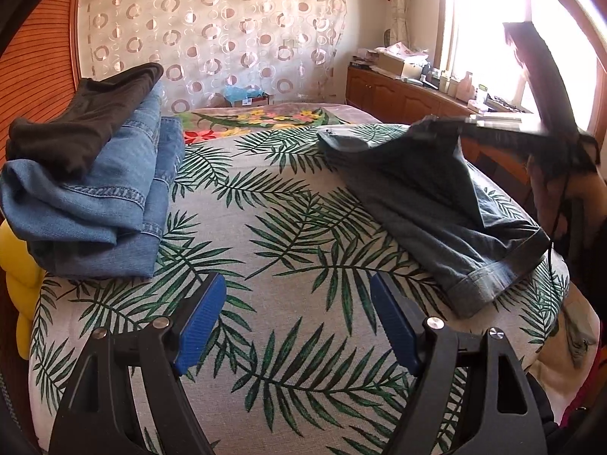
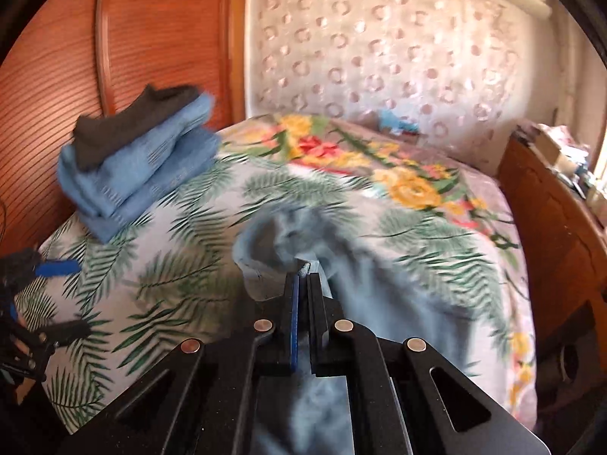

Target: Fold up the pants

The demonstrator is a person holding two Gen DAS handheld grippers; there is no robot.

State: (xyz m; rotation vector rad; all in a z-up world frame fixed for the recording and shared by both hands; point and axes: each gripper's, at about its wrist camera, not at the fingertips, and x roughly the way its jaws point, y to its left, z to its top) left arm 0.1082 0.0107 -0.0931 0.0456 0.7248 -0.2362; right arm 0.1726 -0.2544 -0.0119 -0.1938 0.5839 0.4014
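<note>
A pair of grey-blue jeans (image 1: 428, 204) lies on the right of the leaf-print bed cover (image 1: 288, 227), cuffed hem nearest me. In the right wrist view my right gripper (image 2: 305, 271) is shut on a fold of these jeans (image 2: 353, 265). From the left wrist view that gripper (image 1: 489, 125) is a dark blur holding one edge of the cloth up off the bed. My left gripper (image 1: 297, 278) stands open low over bare cover, nothing between its blue pads (image 1: 201, 322). It shows at the left edge of the right wrist view (image 2: 72, 299), apart from the jeans.
A stack of folded blue jeans topped by a black garment (image 1: 95, 174) sits at the bed's far left (image 2: 140, 159), by a wooden slatted panel (image 2: 45, 76). A yellow cushion (image 1: 15, 265) is at the left edge. A cluttered wooden cabinet (image 1: 398, 94) runs along the right.
</note>
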